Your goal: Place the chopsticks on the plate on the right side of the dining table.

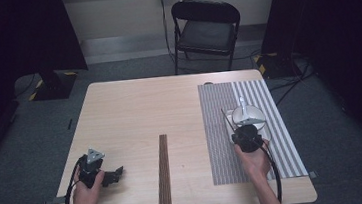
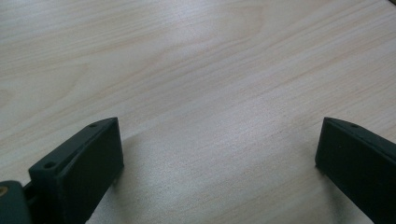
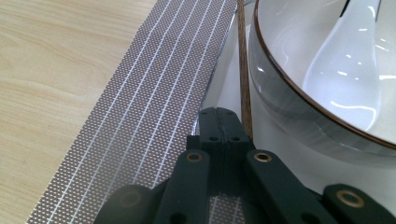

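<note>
Right hand-held gripper (image 3: 223, 112), jaws shut empty, beside a chopstick (image 3: 243, 70) at the bowl (image 3: 299, 107) rim; left hand-held gripper (image 2: 219, 154) wide over bare desk (image 2: 196, 70).

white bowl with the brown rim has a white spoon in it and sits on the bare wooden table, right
Not quite. The white bowl with the brown rim does hold the white spoon, but it sits on the grey striped placemat, not on bare wood; the high view shows this.

- a thin brown wooden stick (image 3: 243, 70) lies flat on the plate, just beside the bowl's left wall, running straight away from the camera.
- the white bowl (image 3: 299, 100) has a dark-brown rim, stands upright, and holds a white spoon (image 3: 343, 60).
</note>
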Available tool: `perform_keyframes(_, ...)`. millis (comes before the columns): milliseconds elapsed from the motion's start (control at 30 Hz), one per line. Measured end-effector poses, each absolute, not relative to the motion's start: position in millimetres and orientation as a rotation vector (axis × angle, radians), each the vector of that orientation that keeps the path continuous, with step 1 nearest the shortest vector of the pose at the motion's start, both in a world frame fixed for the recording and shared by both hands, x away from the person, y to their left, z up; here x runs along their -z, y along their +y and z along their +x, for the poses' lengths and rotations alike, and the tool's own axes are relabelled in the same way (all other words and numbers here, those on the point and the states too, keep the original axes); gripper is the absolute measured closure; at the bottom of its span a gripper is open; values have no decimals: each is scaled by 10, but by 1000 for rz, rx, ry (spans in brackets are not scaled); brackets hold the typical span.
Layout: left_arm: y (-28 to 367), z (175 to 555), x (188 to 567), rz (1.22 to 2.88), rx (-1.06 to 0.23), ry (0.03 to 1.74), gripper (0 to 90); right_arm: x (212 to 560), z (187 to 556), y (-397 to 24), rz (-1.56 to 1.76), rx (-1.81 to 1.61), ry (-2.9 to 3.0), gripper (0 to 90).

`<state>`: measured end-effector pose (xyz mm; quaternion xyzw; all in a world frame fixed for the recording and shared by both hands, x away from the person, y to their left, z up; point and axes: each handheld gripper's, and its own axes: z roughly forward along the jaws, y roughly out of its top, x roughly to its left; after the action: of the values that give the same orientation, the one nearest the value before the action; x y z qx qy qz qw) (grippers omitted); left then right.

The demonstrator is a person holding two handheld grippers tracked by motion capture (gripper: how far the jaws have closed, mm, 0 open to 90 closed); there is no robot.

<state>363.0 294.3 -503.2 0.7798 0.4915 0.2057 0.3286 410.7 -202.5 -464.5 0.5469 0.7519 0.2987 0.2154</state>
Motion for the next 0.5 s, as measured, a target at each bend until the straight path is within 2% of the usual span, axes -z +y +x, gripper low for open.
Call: perform_keyframes(500, 2942, 3630, 5032, 2041, -539, 1286, 3, 4722, 4108, -2146, 1569, -782, 2061, 899)
